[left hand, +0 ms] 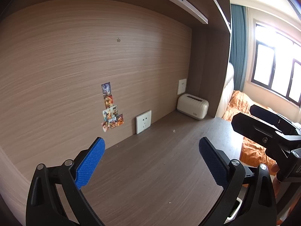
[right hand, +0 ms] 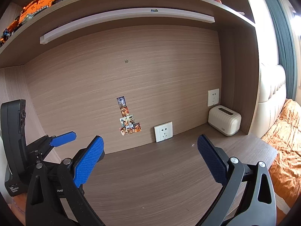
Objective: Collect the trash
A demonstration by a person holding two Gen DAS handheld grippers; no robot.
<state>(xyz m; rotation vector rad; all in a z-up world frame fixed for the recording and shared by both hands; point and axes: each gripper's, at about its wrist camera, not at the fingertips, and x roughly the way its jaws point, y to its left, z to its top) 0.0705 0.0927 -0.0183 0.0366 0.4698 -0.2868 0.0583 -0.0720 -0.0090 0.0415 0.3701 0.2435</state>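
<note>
Ribbed cream box sits on woodgrain desk; knurled blue fingers spread.

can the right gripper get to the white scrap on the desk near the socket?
Probably yes. The right gripper is open, and the desk shows nothing between it and the small white scrap; the cream box sits farther right.

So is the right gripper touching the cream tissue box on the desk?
Apart. The right wrist view shows the open right gripper well short of the cream tissue box, with bare desk between.

"Data Acquisition System" on the left gripper body; other markings too small.
</note>
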